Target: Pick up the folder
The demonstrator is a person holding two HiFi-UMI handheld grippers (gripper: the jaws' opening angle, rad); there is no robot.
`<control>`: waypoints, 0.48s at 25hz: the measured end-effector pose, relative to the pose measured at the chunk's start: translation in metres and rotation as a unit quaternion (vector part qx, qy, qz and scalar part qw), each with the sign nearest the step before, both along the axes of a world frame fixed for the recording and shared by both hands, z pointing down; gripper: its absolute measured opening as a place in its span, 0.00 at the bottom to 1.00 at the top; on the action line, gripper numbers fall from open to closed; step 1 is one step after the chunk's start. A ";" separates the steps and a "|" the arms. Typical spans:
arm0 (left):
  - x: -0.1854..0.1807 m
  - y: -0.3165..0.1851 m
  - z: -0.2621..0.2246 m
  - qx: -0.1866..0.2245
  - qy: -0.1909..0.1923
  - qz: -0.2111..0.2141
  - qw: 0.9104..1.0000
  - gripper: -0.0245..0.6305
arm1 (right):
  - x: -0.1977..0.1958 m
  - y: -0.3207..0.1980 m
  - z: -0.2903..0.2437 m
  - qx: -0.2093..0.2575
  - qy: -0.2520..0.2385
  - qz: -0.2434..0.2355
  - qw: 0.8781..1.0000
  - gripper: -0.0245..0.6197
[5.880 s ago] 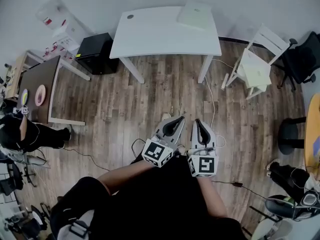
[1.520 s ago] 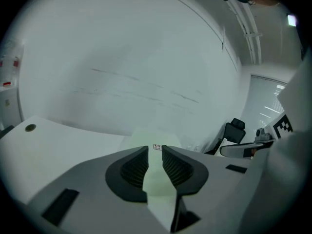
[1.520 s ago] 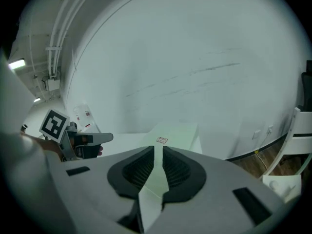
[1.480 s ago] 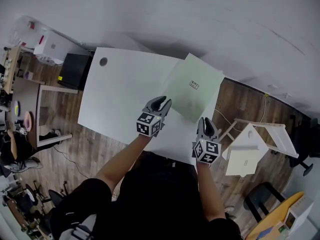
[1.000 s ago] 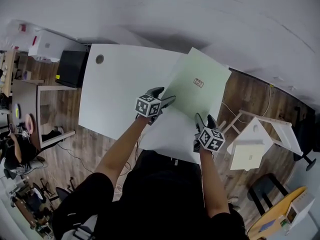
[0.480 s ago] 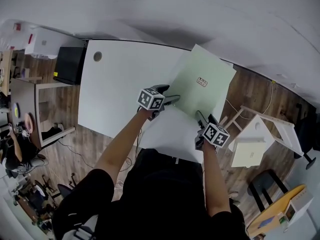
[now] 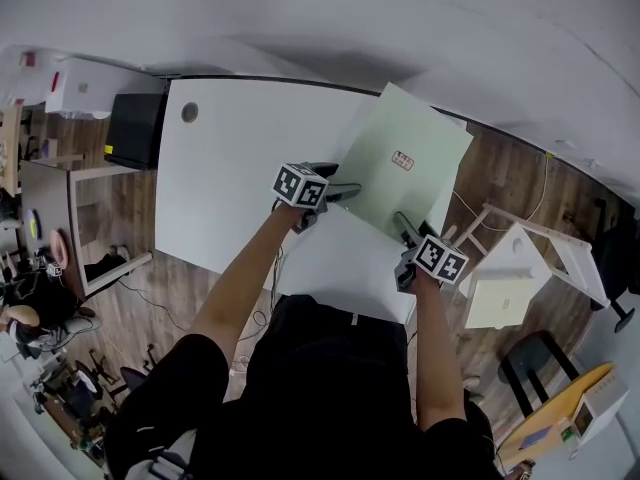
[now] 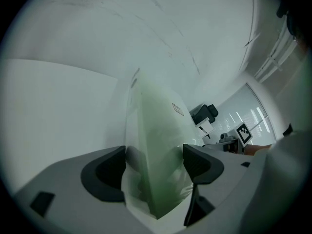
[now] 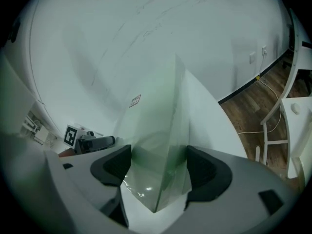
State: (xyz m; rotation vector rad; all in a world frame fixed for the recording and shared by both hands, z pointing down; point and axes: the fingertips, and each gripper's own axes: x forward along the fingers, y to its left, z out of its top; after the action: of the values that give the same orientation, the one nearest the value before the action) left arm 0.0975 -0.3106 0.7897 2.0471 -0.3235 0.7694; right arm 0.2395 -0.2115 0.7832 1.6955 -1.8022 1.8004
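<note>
A pale green folder [image 7: 400, 173] with a small label lies flat on the far right part of the white table [image 7: 230, 168]. My left gripper [image 7: 345, 190] is at the folder's near left corner. In the left gripper view that corner of the folder [image 8: 156, 145] stands between the jaws of the left gripper [image 8: 153, 165], which are opening, the pads clear of it. My right gripper [image 7: 403, 223] is at the folder's near right edge. There too the folder [image 9: 156, 130] sits between the opening jaws of the right gripper [image 9: 158, 167], with gaps on both sides.
A white stool [image 7: 510, 278] stands on the wood floor right of the table. A black box [image 7: 135, 128] and a white box [image 7: 80, 83] sit left of it. The table has a cable hole [image 7: 189, 113] near its far left corner. A wall runs behind.
The person has walked up to the table. Over the last second both grippers sank and closed in on the folder's near edge, and its corners now lie between the jaws.
</note>
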 end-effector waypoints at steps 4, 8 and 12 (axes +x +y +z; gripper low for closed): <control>0.000 0.001 0.004 -0.013 0.008 -0.007 1.000 0.60 | -0.001 0.001 0.002 0.000 -0.015 -0.010 1.000 0.56; 0.002 0.000 0.003 -0.008 0.011 -0.012 1.000 0.60 | 0.001 -0.003 0.005 0.000 -0.018 -0.012 1.000 0.57; 0.001 0.001 0.002 -0.005 0.010 -0.016 1.000 0.60 | -0.002 -0.002 0.005 0.006 -0.014 -0.008 1.000 0.57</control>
State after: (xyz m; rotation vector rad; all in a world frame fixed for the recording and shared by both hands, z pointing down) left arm 0.0986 -0.3099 0.7921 2.0340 -0.3392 0.7289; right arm 0.2378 -0.2138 0.7877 1.6632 -1.8352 1.8186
